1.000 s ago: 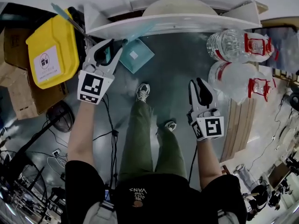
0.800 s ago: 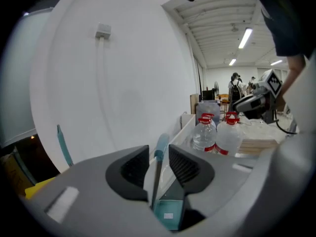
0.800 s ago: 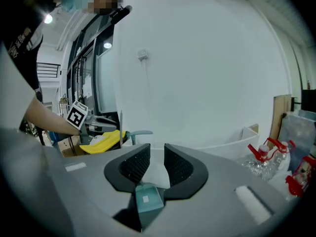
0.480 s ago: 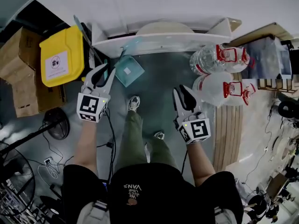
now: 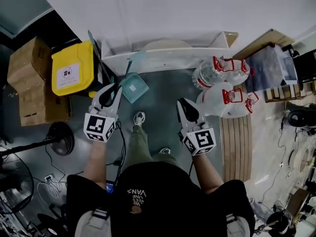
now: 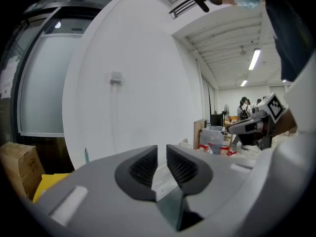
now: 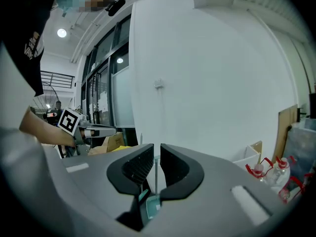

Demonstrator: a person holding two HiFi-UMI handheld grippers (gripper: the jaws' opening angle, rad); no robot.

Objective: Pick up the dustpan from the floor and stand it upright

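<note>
- head view is showing the teal dustpan (image 5: 134, 87) standing upright on the floor (image 5: 165, 100), against the white ledge (image 5: 168, 59).
- left claw (image 5: 113, 89) is closing, narrowly spread, empty.
- right claw (image 5: 181, 103) is closing too, pinching nothing.

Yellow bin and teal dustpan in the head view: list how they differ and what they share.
The bin is yellow with a white label on its lid; the dustpan is teal. The bin looks clearly bigger than the dustpan. The bin sits at the left beside cardboard boxes; the dustpan is in the middle, its handle reaching up toward the white shelf. Both rest on the grey floor near the wall.
</note>
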